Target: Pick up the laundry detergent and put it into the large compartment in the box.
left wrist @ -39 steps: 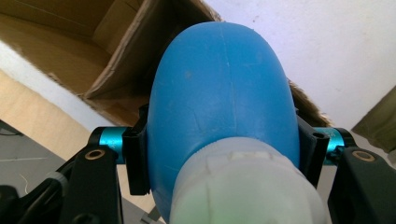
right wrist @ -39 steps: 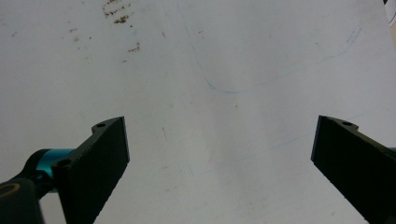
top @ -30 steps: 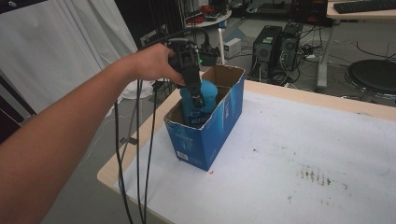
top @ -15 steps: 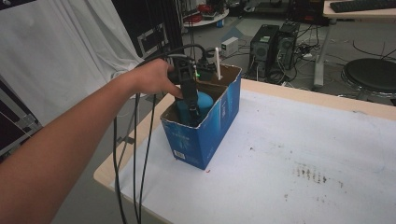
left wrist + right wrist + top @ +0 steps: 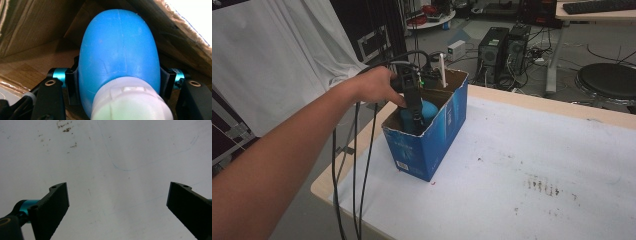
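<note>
Blue, egg-shaped plastic bottle with a white cap clamped between the black jaws of the left gripper, pads pressed on both flanks. Held low inside the open blue cardboard box at the table's left end, brown inner walls close on every side in the left gripper view; whether touching the floor of the box, cannot tell. Judged step: setting the bottle down in the box. Next: lower until seated, spread the jaws, lift straight out clear of the walls. Further right, over the stained white table cover, right gripper with jaws spread wide, holding nothing.
</note>
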Action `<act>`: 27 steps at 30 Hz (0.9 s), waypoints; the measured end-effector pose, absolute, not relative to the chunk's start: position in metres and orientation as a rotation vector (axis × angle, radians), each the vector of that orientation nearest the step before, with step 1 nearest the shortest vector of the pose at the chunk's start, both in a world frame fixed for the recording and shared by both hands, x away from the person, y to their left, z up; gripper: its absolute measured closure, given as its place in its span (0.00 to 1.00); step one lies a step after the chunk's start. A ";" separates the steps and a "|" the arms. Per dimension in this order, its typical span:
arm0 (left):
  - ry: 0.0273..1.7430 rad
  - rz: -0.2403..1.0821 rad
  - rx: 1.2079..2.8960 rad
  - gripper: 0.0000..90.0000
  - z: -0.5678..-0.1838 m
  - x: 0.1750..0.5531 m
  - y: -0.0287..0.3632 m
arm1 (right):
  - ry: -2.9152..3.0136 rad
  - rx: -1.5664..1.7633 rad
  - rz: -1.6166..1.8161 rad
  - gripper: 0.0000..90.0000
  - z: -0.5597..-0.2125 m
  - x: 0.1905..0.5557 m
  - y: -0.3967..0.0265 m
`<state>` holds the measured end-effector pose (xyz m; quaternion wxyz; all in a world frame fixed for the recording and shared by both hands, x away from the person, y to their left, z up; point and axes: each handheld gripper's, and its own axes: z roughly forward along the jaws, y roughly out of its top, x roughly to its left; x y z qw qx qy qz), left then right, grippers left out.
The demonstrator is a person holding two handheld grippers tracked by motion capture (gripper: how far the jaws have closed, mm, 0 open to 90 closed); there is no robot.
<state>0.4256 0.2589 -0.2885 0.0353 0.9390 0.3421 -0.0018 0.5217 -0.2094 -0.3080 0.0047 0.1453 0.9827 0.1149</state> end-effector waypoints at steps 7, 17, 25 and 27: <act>1.070 -0.006 2.863 0.40 -0.286 0.427 0.261 | 3.073 0.458 0.361 0.04 -0.306 0.520 -0.210; 1.093 0.004 2.830 0.32 -0.270 0.424 0.264 | 3.068 0.452 0.364 0.04 -0.304 0.519 -0.210; 1.100 0.044 2.784 0.28 -0.244 0.416 0.268 | 3.063 0.451 0.371 0.04 -0.301 0.516 -0.211; 1.100 0.065 2.769 0.28 -0.236 0.413 0.268 | 3.062 0.441 0.376 0.04 -0.301 0.516 -0.211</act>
